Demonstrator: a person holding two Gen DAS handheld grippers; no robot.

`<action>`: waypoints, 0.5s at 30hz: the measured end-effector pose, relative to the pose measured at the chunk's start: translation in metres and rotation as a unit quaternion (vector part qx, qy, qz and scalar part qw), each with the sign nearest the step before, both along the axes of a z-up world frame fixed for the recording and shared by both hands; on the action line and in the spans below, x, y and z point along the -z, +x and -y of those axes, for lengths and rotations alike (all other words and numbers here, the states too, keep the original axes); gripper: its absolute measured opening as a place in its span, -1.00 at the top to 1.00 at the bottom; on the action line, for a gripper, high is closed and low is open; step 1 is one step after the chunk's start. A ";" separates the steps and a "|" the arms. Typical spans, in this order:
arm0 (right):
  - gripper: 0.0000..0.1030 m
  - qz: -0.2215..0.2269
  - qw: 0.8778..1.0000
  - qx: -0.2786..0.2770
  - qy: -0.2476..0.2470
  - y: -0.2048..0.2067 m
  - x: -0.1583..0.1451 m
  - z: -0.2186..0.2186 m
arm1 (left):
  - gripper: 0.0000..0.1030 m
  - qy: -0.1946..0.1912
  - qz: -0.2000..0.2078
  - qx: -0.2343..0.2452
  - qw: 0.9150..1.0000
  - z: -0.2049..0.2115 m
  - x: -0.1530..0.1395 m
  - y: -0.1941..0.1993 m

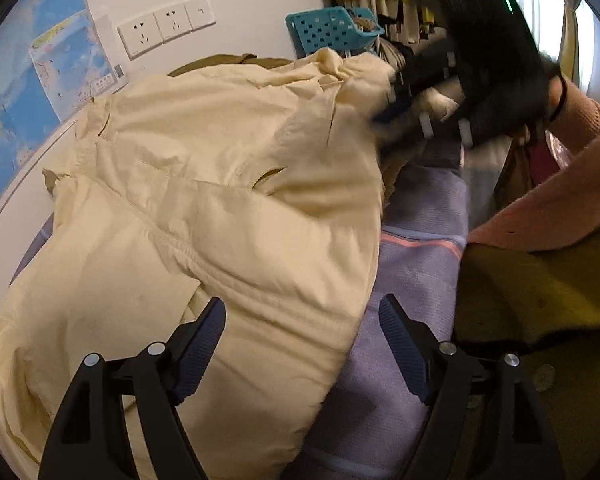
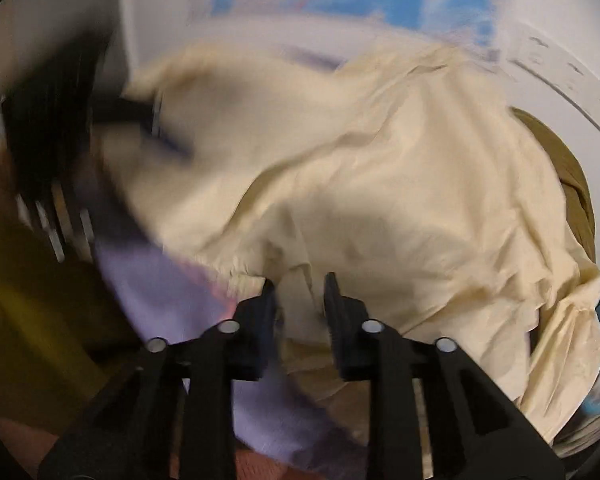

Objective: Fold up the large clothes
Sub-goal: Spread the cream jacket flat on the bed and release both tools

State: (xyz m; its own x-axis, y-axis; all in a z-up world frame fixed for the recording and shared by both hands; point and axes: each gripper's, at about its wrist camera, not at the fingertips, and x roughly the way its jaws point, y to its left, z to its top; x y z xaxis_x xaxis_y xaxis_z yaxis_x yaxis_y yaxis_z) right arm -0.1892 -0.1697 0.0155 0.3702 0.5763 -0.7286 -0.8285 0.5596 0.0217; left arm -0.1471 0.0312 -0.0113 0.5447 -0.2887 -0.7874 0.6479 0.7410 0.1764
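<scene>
- The cream garment [image 1: 204,208], a large shirt or jacket, lies spread in soft folds over a lilac blanket [image 1: 416,216]. It fills the middle and left of the left wrist view. Whether bed or tabletop lies under the blanket I cannot tell.
- The left tool [image 1: 300,344] hangs released over the garment's near edge, its jaws wide. One finger stands above the cream cloth and the other above the lilac blanket. Nothing is pinched between them. By my judgement it straddles the hem so that it can close on that edge.
- The right tool [image 2: 299,292] has its jaws drawn narrow at a crease of the cream garment [image 2: 360,184]. A ridge of cloth seems to stand between the fingers. Blur hides whether the pads really press it, so I cannot tell if it is clenched on the fabric.
- In the left wrist view the right tool [image 1: 404,108] shows as a dark blur at the garment's far right corner, near a person's pink sleeve [image 1: 552,200]. The two tools thus sit at opposite ends of one side, likely so that the side can be lifted evenly.
- An olive layer [image 2: 576,188] peeps from under the cream cloth at the far edge. It may be a lining or another garment.
- Behind are a wall map [image 1: 40,80], wall sockets [image 1: 164,28] and a teal basket [image 1: 328,28], all clear of the work.
- The fold looks barely begun, since the garment is wrinkled and unsquared.
</scene>
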 end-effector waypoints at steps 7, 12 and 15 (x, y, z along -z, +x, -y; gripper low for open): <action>0.36 -0.003 0.999 0.054 0.008 0.016 0.001 -0.001 | -0.23 -0.022 -0.027 -0.060 0.998 -0.012 -0.001 0.031; 0.14 0.014 0.998 0.049 0.044 -0.016 -0.009 0.014 | -0.24 -0.054 -0.052 -0.068 0.995 -0.022 -0.006 0.037; 0.14 0.021 0.998 -0.003 0.062 -0.050 -0.017 0.015 | -0.25 -0.058 -0.045 -0.069 0.995 -0.026 -0.012 0.038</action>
State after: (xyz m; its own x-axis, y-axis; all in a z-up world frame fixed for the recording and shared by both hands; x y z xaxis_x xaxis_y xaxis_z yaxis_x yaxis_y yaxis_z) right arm -0.2391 -0.1848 0.0329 0.3960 0.6636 -0.6347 -0.8333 0.5501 0.0551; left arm -0.1089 0.0567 0.0009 0.5136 -0.3091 -0.8004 0.5486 0.8356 0.0293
